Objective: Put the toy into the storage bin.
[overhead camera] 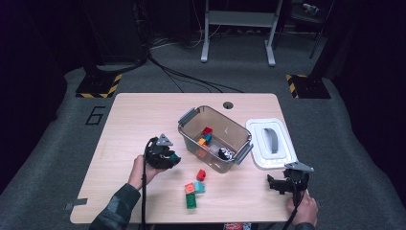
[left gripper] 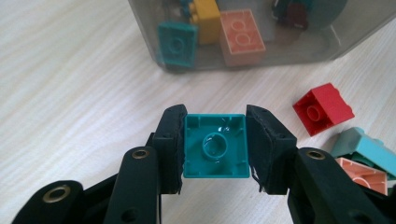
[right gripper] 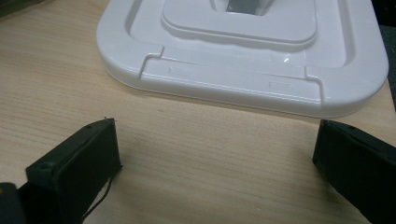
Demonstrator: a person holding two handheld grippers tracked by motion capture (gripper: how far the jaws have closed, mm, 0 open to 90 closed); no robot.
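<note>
My left gripper (left gripper: 215, 145) is shut on a teal brick (left gripper: 215, 146), its hollow underside facing the camera, both pads pressed on its sides. In the high view the left gripper (overhead camera: 171, 158) hovers left of the clear bin (overhead camera: 242, 144), the teal brick (overhead camera: 175, 157) at its tip. The bin holds several bricks: teal (left gripper: 177, 43), yellow (left gripper: 204, 15), salmon (left gripper: 241, 36). On the table lie a red brick (left gripper: 323, 108), a light teal brick (left gripper: 369, 148) and a salmon brick (left gripper: 362, 174). My right gripper (right gripper: 215, 154) stands open over bare table, just short of the white lid (right gripper: 243, 56).
The white lid (overhead camera: 271, 142) lies right of the bin. Loose red (overhead camera: 201, 175), salmon (overhead camera: 190, 188) and green (overhead camera: 191, 201) bricks sit near the table's front edge. My right gripper (overhead camera: 279, 184) is at the front right corner. A round hole (overhead camera: 228, 105) is in the tabletop behind the bin.
</note>
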